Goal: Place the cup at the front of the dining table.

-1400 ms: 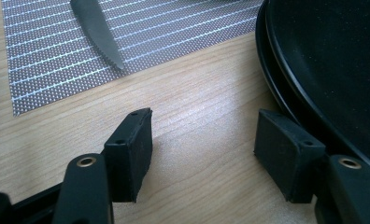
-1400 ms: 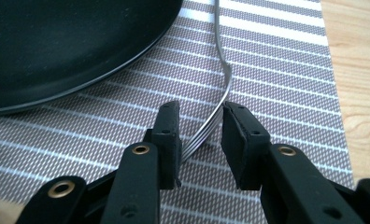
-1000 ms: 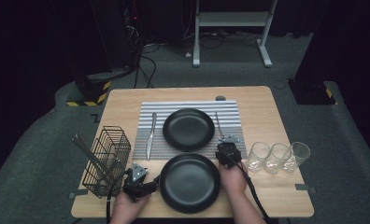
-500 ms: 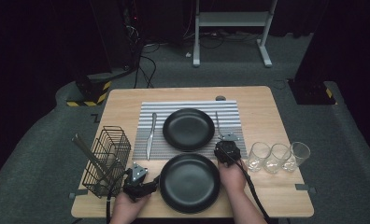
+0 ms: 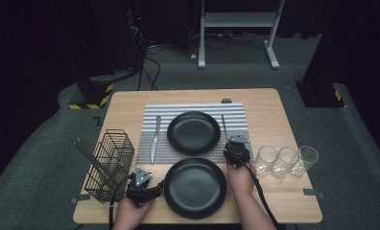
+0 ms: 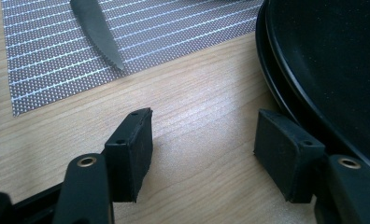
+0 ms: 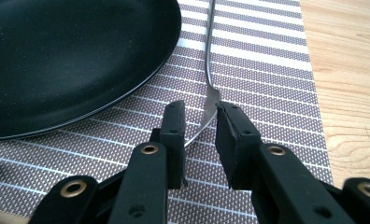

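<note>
**Right tongs at the fork**

The fork [image 7: 210,70] lies on the striped placemat [image 7: 267,70] beside the far black plate [image 7: 66,56], lengthwise away from the person. The right tongs [image 7: 199,126], just closing, straddle it narrowly. The left tongs [image 6: 204,149] gape over bare bench [image 6: 197,112].

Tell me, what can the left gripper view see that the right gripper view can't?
Left gripper view: a knife blade on the mat, the near plate beside one jaw, and bare wood between the left gripper's wide-open jaws. Right gripper view: a fork on the mat beside the far plate, with the right gripper's jaws, which have just been closing, around its head; whether they pinch it is unclear. Both: the striped placemat and the wooden table.
</note>
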Demonstrator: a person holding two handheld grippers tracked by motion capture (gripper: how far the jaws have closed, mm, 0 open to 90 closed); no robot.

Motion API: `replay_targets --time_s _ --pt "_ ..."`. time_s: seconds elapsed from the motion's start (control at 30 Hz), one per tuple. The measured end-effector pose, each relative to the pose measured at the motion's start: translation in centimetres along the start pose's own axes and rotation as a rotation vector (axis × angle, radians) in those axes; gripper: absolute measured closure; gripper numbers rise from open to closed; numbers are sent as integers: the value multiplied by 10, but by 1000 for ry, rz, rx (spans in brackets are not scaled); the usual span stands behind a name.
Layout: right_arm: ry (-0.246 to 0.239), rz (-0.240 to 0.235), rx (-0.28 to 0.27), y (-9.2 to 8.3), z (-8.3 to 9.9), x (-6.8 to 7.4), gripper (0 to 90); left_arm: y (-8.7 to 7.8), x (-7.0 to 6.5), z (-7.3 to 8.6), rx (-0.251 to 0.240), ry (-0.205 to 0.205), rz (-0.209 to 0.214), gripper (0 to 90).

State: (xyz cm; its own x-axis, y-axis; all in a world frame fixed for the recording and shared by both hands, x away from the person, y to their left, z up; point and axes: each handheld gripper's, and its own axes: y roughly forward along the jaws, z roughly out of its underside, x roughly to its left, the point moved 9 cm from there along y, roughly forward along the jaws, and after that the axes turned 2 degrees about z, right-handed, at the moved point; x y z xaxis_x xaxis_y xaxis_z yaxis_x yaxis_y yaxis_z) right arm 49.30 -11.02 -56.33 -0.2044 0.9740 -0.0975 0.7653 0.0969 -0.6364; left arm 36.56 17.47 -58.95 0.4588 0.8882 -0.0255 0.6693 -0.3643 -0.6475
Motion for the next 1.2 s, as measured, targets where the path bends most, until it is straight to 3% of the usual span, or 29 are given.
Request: replay_targets --time_s 0.4,0.8,1.2 --pt "0 31 -1 -2 -1 -9 720 0 0 0 0 0 0 373" --pt "19 26 24 2 4 -10 563 0 0 0 0 1 -1 374" --pt "28 39 43 9 5 -12 549 0 0 0 0 1 -1 374"
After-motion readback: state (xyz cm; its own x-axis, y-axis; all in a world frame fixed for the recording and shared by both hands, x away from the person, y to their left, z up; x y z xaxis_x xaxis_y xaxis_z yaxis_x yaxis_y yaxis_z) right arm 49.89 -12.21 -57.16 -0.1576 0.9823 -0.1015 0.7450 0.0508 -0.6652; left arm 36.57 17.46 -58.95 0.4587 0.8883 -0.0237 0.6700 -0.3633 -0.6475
